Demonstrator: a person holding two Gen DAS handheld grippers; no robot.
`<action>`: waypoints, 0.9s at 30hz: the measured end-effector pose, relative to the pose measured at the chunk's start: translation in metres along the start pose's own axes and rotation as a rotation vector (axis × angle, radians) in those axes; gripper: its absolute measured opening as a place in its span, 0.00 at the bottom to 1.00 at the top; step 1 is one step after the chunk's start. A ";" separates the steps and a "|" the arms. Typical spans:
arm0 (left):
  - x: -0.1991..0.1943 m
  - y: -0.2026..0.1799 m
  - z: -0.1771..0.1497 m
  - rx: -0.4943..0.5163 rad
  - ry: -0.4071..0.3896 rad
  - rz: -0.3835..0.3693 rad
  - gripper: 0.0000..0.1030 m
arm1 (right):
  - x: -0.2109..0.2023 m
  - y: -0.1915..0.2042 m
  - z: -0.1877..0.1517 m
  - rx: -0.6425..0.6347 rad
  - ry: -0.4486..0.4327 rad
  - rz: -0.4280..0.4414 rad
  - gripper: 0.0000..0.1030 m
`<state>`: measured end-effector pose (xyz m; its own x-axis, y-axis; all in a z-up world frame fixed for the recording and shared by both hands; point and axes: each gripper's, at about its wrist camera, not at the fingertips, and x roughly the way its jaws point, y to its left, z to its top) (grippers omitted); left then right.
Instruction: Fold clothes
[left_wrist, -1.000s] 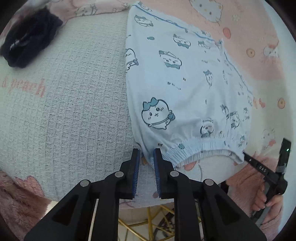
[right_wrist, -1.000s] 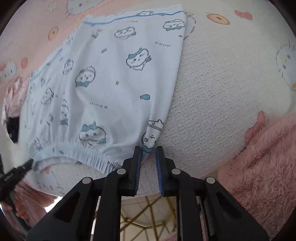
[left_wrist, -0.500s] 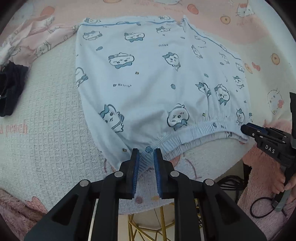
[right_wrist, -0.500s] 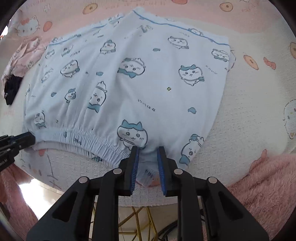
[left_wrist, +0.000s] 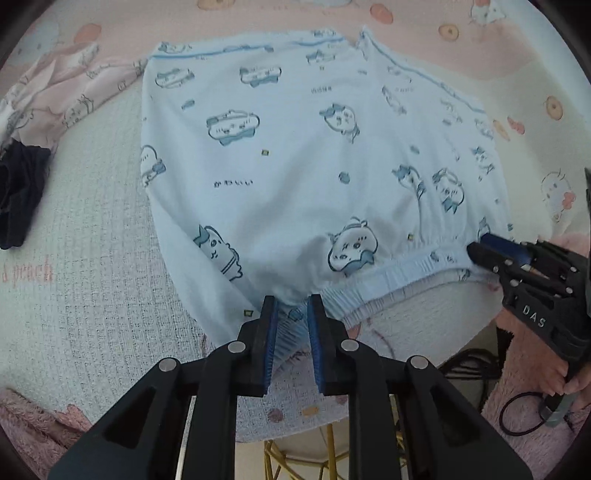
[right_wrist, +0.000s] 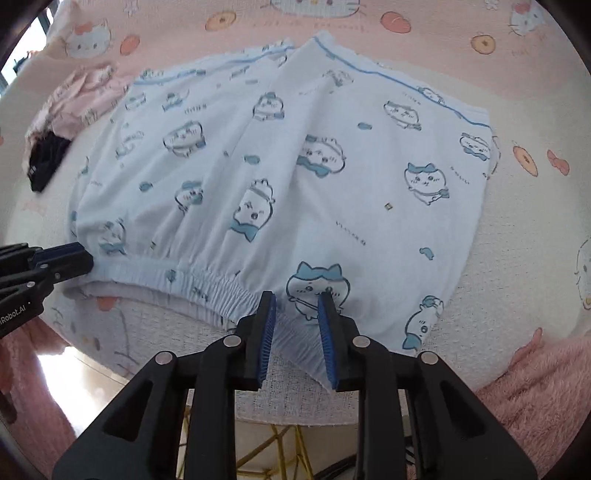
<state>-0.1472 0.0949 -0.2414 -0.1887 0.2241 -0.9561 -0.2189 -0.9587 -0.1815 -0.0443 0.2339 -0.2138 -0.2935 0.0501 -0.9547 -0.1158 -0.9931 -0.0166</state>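
Pale blue shorts (left_wrist: 303, 166) with cartoon prints lie flat on the covered table, elastic waistband toward me; they also show in the right wrist view (right_wrist: 295, 177). My left gripper (left_wrist: 291, 306) has its jaws slightly apart around the waistband's left corner. My right gripper (right_wrist: 297, 302) stands slightly apart around the waistband's right corner. The right gripper shows in the left wrist view (left_wrist: 491, 251) at the waistband's other end, and the left gripper shows in the right wrist view (right_wrist: 70, 258).
A white waffle cloth (left_wrist: 85, 221) and pink cartoon blanket (right_wrist: 406, 44) cover the table. A dark garment (left_wrist: 18, 199) and a pink garment (left_wrist: 66, 99) lie at the far left. The table's front edge is just below the grippers.
The shorts have been spread out flat and wide. Both grippers' jaws have opened a little and loosened their hold on the waistband corners.
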 end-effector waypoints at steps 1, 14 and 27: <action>0.000 0.002 -0.001 -0.011 0.010 -0.011 0.17 | -0.001 0.000 -0.001 -0.010 -0.003 -0.007 0.23; -0.028 0.037 0.007 -0.120 -0.075 -0.048 0.26 | -0.038 -0.032 -0.017 0.093 -0.081 0.092 0.30; -0.016 0.071 0.034 -0.155 -0.066 0.023 0.30 | 0.005 -0.011 0.011 0.023 -0.003 0.025 0.33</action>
<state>-0.1924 0.0296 -0.2306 -0.2556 0.2082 -0.9441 -0.0648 -0.9780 -0.1982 -0.0551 0.2459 -0.2149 -0.2993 0.0253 -0.9538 -0.1303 -0.9914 0.0146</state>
